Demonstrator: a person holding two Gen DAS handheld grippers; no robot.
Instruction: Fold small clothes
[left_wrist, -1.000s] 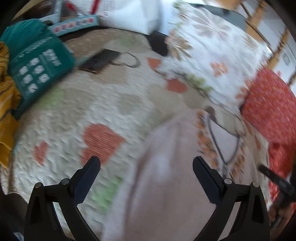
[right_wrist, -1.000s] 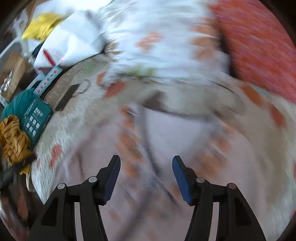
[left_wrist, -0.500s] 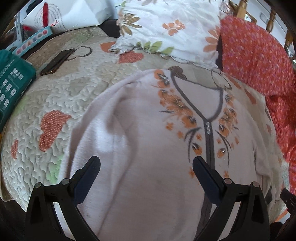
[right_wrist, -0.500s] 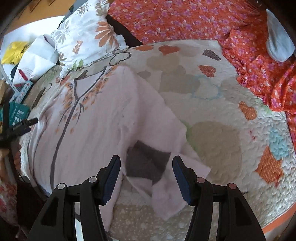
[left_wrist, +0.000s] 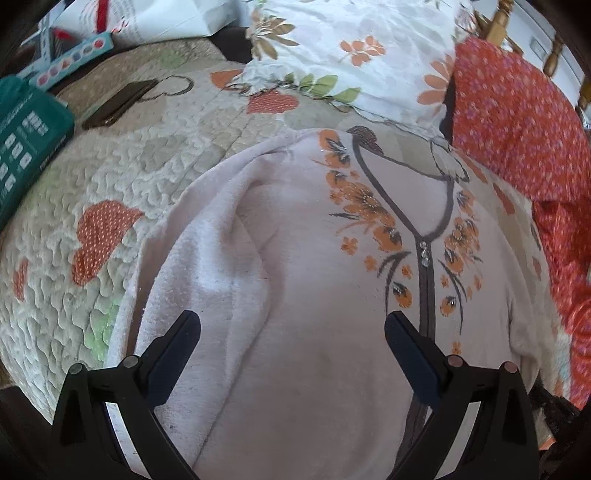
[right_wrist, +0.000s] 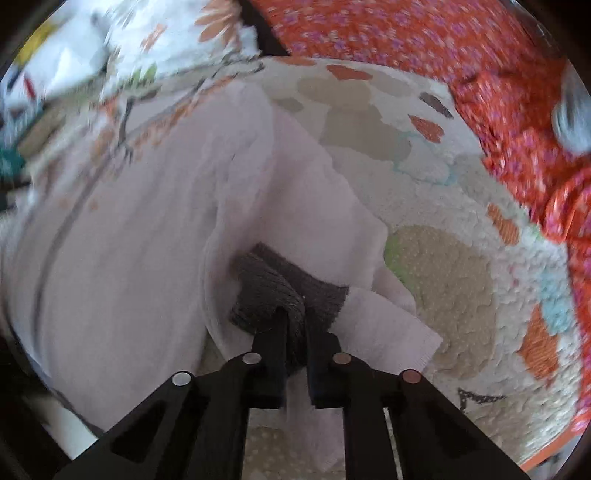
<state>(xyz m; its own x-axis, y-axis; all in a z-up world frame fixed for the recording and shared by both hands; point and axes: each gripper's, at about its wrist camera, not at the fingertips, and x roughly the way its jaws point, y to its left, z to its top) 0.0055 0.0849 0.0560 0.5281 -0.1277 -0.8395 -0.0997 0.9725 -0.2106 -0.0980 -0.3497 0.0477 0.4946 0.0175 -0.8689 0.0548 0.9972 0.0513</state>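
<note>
Quilted bedspread (left_wrist: 177, 155) with hearts carries the pale pink top (left_wrist: 303, 295), spread flat, neckline toward the pillow (left_wrist: 354, 55), ready to fold. Right tongs (right_wrist: 293, 317) are closing, dark grey cuff (right_wrist: 266, 280) pinched between them, likely to swing the sleeve across. Left tongs (left_wrist: 291, 325) hover wide and empty above the top's chest.
</note>
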